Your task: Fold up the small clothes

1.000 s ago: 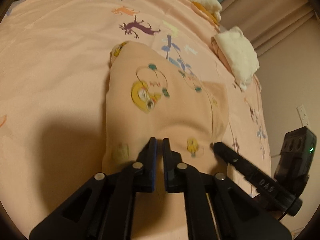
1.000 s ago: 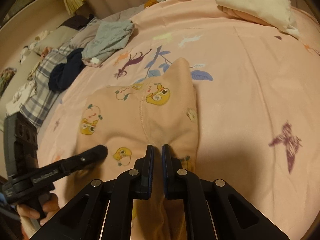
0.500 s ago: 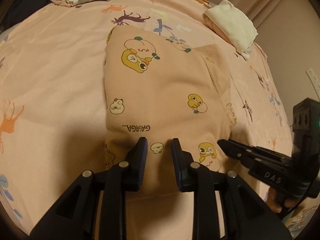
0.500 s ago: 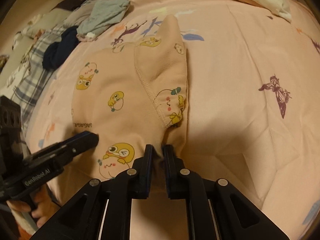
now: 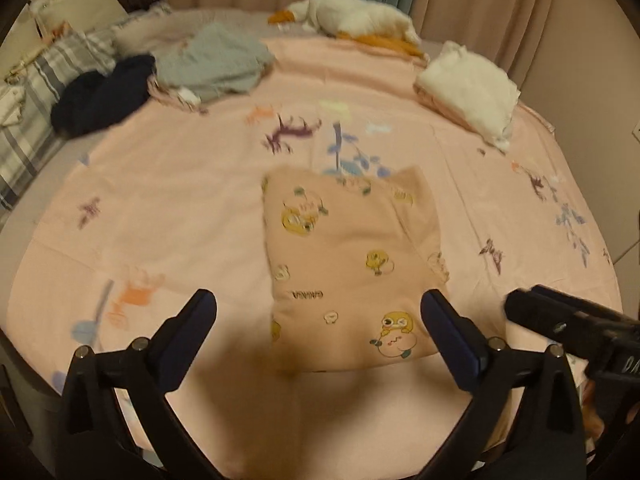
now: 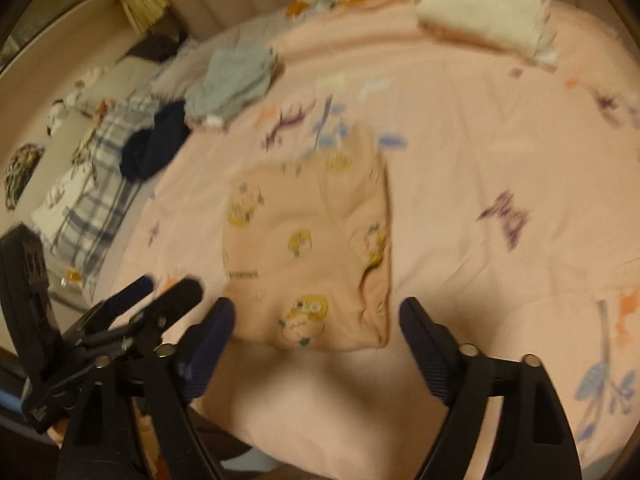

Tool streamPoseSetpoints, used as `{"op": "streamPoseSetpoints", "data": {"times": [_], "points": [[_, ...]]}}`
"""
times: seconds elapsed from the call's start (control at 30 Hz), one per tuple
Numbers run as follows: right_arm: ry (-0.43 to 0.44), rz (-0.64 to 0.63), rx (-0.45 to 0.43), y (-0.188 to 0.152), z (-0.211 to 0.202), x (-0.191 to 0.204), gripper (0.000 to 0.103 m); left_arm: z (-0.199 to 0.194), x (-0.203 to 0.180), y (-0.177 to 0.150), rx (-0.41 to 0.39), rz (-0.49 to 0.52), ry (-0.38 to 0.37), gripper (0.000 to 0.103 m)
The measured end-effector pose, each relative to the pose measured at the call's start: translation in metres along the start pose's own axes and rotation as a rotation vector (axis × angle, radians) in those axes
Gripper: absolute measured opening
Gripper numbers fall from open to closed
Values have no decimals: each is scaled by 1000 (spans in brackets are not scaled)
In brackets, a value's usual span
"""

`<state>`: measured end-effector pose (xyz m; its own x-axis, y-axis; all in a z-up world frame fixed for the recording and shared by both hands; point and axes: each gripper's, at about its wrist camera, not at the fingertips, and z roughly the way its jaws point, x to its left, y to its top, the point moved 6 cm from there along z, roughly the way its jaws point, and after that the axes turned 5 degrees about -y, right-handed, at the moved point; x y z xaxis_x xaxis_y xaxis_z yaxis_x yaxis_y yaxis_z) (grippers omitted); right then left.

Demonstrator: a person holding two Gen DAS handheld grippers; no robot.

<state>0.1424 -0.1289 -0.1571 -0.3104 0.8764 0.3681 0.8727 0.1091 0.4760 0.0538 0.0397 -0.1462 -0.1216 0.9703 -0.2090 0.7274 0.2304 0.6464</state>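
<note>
Folded garment [image 5: 352,276] print blurred, left tongs [image 5: 318,312] and right tongs [image 6: 316,320] spread apart, empty

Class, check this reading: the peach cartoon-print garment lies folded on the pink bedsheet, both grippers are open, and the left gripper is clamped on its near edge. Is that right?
Not quite. The left gripper is not clamped on anything: the left wrist view shows its jaws spread wide, clear of the peach cartoon-print garment. The rest holds: the garment lies folded on the pink bedsheet, and the right gripper is open too.
</note>
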Motion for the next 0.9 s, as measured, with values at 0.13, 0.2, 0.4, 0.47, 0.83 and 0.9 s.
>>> {"op": "streamPoseSetpoints", "data": {"times": [0.13,0.2,0.4,0.47,0.83,0.9], "points": [[-32,-33,-36,8,-29,4,98,-25,3,13,-9,-110,-114,102],[-42,-59,-43,11,-39,9,101,-34,-3,18,4,-131,-154,102],[-38,-113,-45,16,-55,21,102,-62,-27,32,-44,-22,-117,103],[-22,-97,-40,20,-56,21,102,-63,-31,34,-62,32,-73,103],[-41,-22,-48,25,-59,11,102,-49,-21,34,-69,2,-62,103],[-51,-15,-48,27,-59,9,102,-53,-21,35,-85,-3,-59,103]]}}
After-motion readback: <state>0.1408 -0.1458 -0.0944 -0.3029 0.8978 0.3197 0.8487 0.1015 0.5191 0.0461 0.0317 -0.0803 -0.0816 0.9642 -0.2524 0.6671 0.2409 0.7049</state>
